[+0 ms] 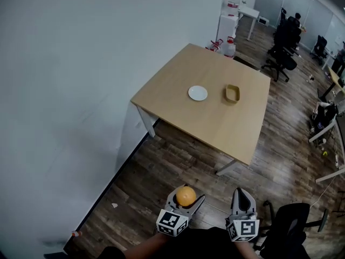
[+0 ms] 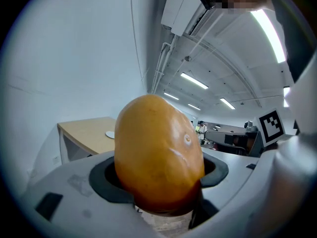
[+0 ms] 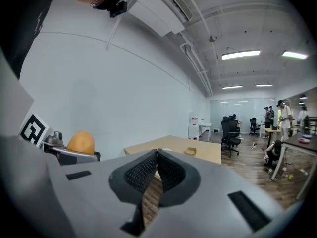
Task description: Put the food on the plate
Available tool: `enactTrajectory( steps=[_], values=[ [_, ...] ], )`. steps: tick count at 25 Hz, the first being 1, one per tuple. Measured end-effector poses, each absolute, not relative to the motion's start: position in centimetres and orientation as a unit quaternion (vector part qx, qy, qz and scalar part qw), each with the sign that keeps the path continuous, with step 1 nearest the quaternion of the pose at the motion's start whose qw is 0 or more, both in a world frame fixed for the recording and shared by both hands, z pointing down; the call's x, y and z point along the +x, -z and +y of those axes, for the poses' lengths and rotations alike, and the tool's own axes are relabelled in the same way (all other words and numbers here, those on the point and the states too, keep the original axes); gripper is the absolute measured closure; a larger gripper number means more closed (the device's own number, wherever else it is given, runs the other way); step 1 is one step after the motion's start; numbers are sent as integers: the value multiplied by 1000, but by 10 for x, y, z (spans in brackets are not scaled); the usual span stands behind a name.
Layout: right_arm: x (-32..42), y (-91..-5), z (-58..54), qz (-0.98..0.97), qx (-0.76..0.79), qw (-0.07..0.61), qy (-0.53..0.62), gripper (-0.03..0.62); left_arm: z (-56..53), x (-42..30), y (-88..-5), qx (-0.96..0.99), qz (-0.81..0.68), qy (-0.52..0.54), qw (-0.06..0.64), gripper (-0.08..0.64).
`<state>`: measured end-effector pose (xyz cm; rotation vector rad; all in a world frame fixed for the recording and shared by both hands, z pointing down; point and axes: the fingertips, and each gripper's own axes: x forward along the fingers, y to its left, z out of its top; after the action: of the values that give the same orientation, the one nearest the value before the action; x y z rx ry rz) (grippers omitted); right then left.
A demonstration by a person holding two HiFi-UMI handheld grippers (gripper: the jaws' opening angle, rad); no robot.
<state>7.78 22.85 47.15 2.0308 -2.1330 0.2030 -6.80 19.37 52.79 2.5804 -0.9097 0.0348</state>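
Note:
My left gripper (image 1: 186, 197) is shut on an orange, egg-shaped food item (image 1: 186, 196), which fills the left gripper view as the orange food (image 2: 158, 155) between the dark pads. In the right gripper view the same orange food (image 3: 81, 142) shows at the left. My right gripper (image 1: 243, 198) is shut with nothing in it; its pads (image 3: 168, 170) touch. A small white plate (image 1: 198, 93) lies on the wooden table (image 1: 178, 85) far ahead, and the plate (image 2: 110, 134) is a speck in the left gripper view.
A shallow yellow-green tray (image 1: 232, 93) sits right of the plate. A white wall (image 1: 64, 90) runs along the left. A black office chair (image 1: 291, 223) stands at my right, more chairs and a person (image 1: 294, 21) at the back. Wooden floor lies between me and the table.

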Motion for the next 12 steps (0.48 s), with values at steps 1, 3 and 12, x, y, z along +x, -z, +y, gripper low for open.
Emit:
enactTrajectory(
  steps=[1, 3, 12],
  values=[
    [77, -473, 223, -716, 689, 91, -70, 532, 186, -68, -528, 926, -321, -15, 198, 232],
    [75, -478, 215, -715, 689, 88, -80, 532, 173, -68, -526, 929, -316, -16, 192, 232],
    [71, -476, 158, -727, 676, 85, -81, 532, 126, -82, -527, 923, -329, -12, 200, 232]
  ],
)
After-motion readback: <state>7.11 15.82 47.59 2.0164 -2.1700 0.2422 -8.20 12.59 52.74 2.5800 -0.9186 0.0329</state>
